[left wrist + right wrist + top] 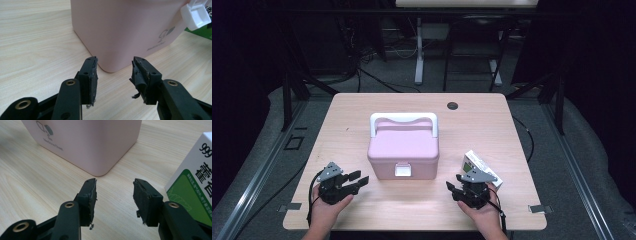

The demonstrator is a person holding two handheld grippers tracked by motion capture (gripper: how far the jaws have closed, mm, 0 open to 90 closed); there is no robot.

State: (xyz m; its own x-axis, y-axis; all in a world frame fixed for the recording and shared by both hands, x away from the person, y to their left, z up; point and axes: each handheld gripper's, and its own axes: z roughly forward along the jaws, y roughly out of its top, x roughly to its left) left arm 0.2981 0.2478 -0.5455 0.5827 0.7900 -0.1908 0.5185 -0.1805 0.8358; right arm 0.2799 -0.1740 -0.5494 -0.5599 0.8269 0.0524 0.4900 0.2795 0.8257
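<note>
A pink box (pixel 403 147) with a white handle (pixel 403 119) and a white front latch (pixel 402 171) stands shut in the middle of the wooden table (pixel 342 120). My left gripper (pixel 358 180) rests open on the table at the box's front left, jaws pointing at its near corner (pixel 110 50) with nothing between them. My right gripper (pixel 453 188) sits open at the box's front right, aimed at the other near corner (pixel 100 150), jaws bare. A white and green carton (pixel 478 166) lies just behind the right gripper, and its side (pixel 192 187) fills the right edge of the right gripper view.
A dark round grommet (pixel 452 105) sits near the table's far edge. The table's front edge runs just below both hands. Bare wood (pixel 412 205) lies between the two grippers in front of the box. Table legs and cables stand on the floor beyond.
</note>
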